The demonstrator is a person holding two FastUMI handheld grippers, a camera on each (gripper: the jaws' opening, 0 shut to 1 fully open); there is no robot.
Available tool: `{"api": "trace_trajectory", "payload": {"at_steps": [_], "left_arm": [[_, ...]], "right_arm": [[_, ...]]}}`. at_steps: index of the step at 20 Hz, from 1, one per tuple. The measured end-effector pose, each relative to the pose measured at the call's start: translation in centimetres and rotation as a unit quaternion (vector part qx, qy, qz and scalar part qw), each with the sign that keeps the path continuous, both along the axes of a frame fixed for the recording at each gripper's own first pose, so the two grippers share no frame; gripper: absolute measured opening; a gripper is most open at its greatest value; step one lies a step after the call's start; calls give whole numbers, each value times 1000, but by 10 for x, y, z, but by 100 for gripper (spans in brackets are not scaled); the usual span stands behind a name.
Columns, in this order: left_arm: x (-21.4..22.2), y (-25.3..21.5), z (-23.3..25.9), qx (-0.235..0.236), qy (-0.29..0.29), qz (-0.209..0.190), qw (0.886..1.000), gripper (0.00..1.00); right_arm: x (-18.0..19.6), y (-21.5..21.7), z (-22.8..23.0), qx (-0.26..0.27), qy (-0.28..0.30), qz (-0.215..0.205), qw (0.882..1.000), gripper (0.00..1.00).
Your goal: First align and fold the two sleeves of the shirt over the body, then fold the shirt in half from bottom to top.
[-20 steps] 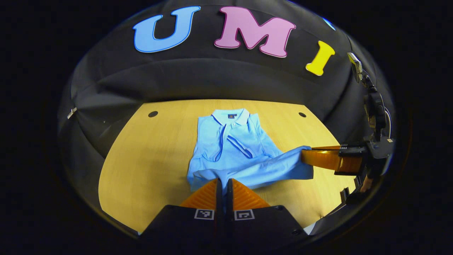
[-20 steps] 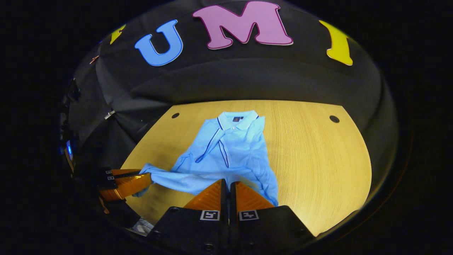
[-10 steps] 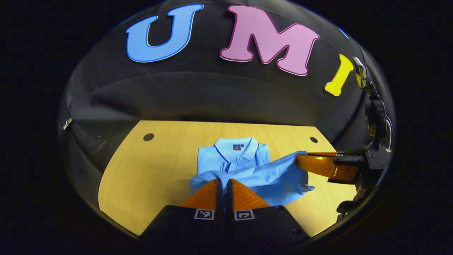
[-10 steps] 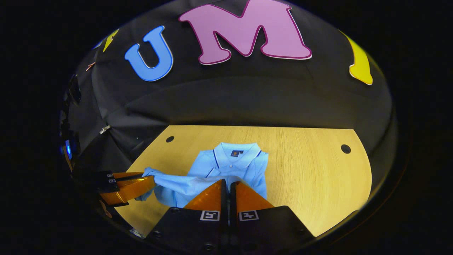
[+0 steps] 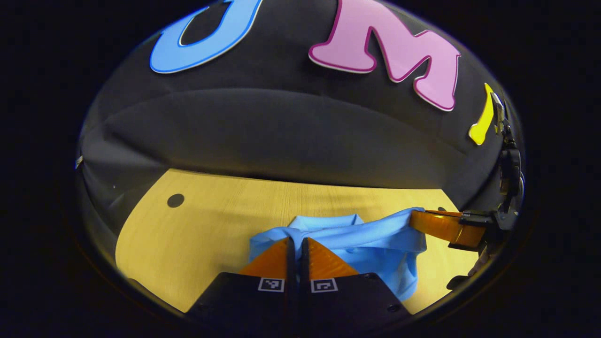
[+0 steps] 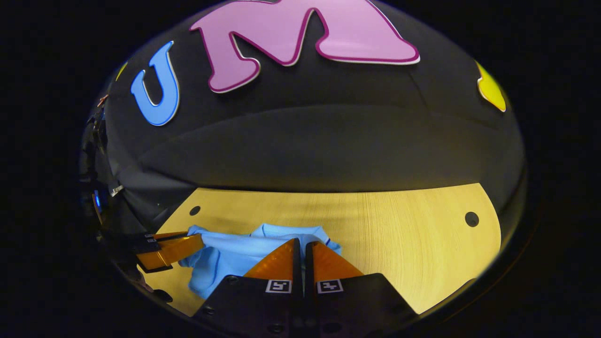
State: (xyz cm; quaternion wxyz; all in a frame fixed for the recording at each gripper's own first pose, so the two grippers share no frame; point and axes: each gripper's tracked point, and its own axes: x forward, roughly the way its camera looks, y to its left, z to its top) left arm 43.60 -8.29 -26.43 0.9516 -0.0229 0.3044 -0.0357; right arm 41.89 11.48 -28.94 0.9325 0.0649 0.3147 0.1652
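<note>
Left gripper view: left gripper [image 5: 296, 244] at 6 o'clock, fingers pinched together on the hem of the light blue shirt [image 5: 361, 234]. Shirt lies low in the frame on the wooden tabletop [image 5: 206, 225], its near edge lifted and stretched across toward 3 o'clock, where the right gripper [image 5: 418, 219] clamps the other hem corner. Collar and chest hidden behind the raised cloth; a flap hangs down at about 5 o'clock.

Right gripper view: right gripper [image 6: 303, 246] at 6 o'clock, fingers closed on the shirt [image 6: 225, 253] hem. Left gripper [image 6: 195, 241] at 8 o'clock grips the far corner, cloth taut between the two. A bit of the shirt's upper part peeks past the fingertips near 7 o'clock. Tabletop [image 6: 413, 234] bare toward 3 o'clock.

Progress, judged: sleeves look already folded in, can't confirm since the body is covered. Bottom-to-top fold is under way, hem held above the upper part. Left: lay hem down by the collar, let go.
</note>
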Motion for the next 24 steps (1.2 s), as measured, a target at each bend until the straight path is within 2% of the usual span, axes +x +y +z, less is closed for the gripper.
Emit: {"api": "trace_trajectory", "payload": {"at_steps": [4,7,9,10,11,12,14,15,18,24], "left_arm": [[35,-1,-39,21,-3,-18,1000,6],[45,5,-69,30,13,-10,999,6],[50,11,-84,33,17,1,999,13],[49,15,-84,40,15,7,999,20],[49,21,-81,51,9,11,999,22],[47,26,-73,60,-6,15,998,41],[44,23,-47,48,-36,20,998,80],[39,22,-39,38,-44,22,998,100],[17,29,-12,47,-64,35,996,98],[-49,20,51,49,-105,9,993,98]], "right_arm": [[18,2,-45,-14,6,-8,1000,5],[23,6,-74,-24,18,-3,1000,5],[25,3,-82,-36,17,-3,999,8],[25,2,-82,-41,16,-2,999,16],[22,0,-80,-44,15,-2,999,18],[21,0,-75,-43,14,0,999,22],[16,-4,-61,-39,5,2,999,24],[12,-5,-55,-36,2,2,999,43],[0,-16,-28,-38,-14,-10,999,99],[-56,-17,35,-53,-48,-6,997,98]]}}
